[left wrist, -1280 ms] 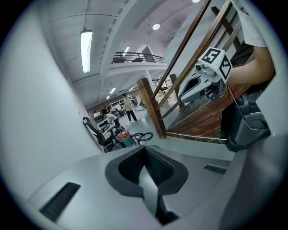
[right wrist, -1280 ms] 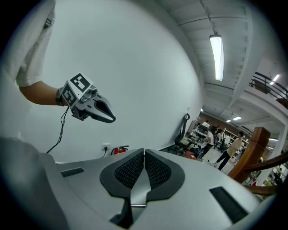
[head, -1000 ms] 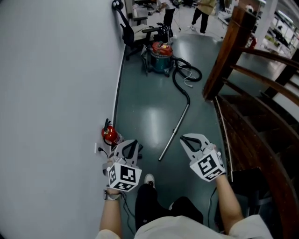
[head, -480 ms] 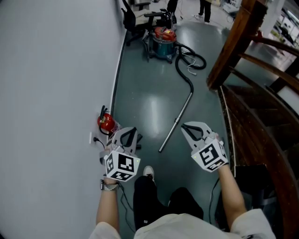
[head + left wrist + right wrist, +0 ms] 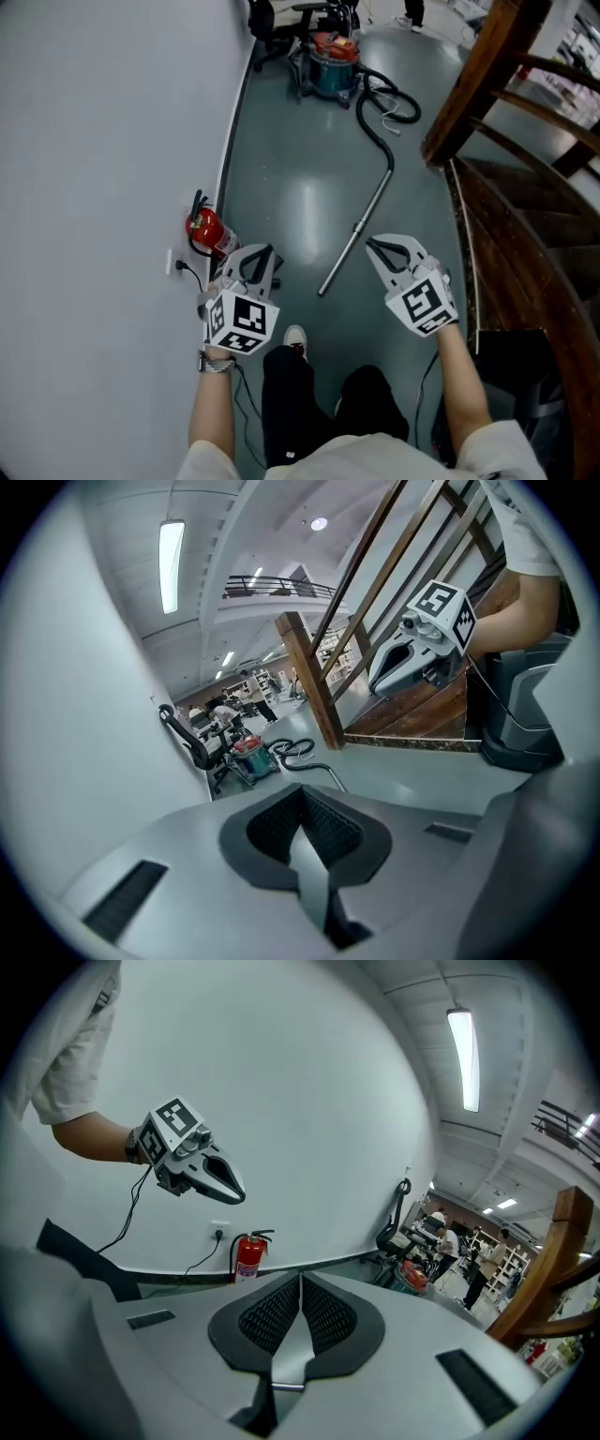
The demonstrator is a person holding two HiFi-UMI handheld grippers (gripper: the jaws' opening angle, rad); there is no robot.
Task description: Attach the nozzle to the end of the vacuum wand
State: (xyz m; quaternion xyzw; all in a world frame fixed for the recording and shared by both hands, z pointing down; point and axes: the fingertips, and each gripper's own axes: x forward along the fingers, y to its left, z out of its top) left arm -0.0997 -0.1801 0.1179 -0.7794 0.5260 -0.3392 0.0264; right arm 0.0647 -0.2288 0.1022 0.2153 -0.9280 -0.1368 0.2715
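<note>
Found left gripper (image 5: 263, 255) and right gripper (image 5: 376, 247) pressed together, empty. Noted vacuum wand (image 5: 361, 230) on floor (image 5: 291, 178) just ahead, between both, untouched.

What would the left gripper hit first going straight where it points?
Likely the bare floor, since the left gripper points down toward the distant vacuum cleaner; nothing nearer shows, though depth is unclear.
</note>
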